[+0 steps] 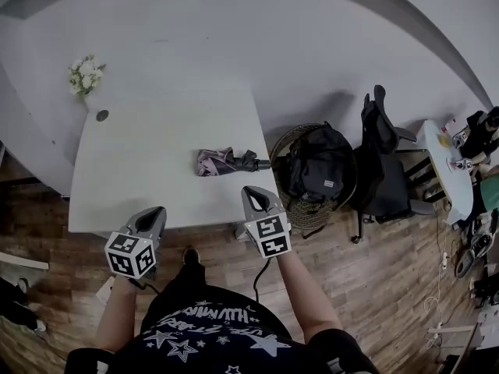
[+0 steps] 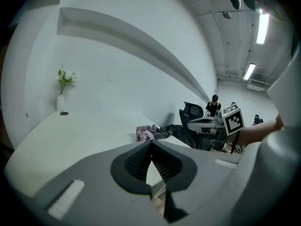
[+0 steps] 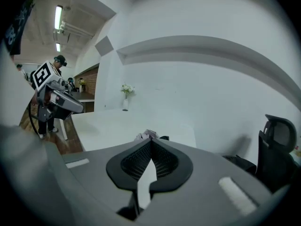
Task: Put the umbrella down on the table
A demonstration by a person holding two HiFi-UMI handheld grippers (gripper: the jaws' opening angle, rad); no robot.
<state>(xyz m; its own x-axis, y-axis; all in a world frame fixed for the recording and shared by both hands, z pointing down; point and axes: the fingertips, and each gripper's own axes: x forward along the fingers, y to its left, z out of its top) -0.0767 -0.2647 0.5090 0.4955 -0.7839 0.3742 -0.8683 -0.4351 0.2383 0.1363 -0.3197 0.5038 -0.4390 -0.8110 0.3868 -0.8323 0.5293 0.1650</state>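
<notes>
A folded pink and dark umbrella [image 1: 224, 161] lies on the white table [image 1: 140, 178], near its right edge. It shows past the jaw tips in the left gripper view [image 2: 149, 132] and in the right gripper view [image 3: 148, 135]. Both grippers hang over the table's near edge, apart from the umbrella. My left gripper [image 1: 153, 215] [image 2: 151, 141] is shut with nothing between its jaws. My right gripper [image 1: 255, 194] [image 3: 151, 140] is also shut and empty, its tips meeting.
A small vase of white flowers [image 1: 84, 76] stands at the table's far left corner beside a round hole [image 1: 102, 115]. A wicker basket [image 1: 306, 213] with a black backpack [image 1: 318, 162] sits right of the table, then a black office chair [image 1: 385, 154]. Wooden floor lies below.
</notes>
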